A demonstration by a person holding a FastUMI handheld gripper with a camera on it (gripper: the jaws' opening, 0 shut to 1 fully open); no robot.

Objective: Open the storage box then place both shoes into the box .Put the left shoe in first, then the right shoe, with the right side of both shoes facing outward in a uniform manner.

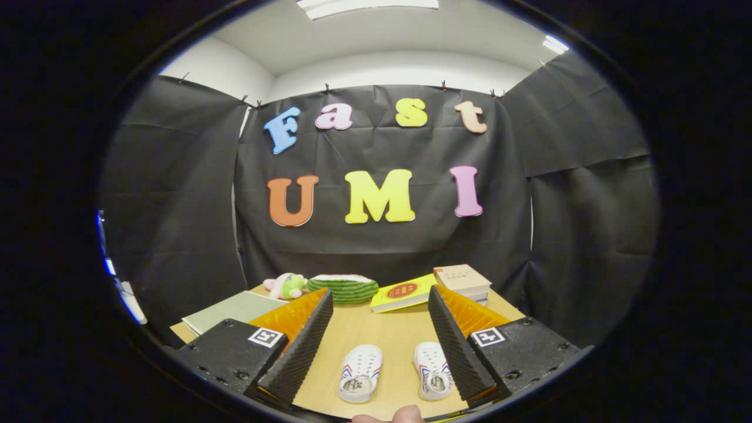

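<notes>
Fingers [379, 329] spread wide, grasping nothing, raised above the surface [388, 329]. Two white shoes lie side by side between them: one shoe [361, 373] centrally, the other shoe [432, 371] just beside the right-hand finger [455, 346]

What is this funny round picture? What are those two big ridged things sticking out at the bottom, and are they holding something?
A person holds a grabbing tool, and a small camera riding on it took this picture. The two ridged fingers belong to that gripper, standing wide open and holding nothing. Between them, on the wooden table, lie two small white shoes, the left one and the right one. Beyond sit a plush toy, a watermelon-slice cushion, a yellow book, stacked books and a green book.
</notes>
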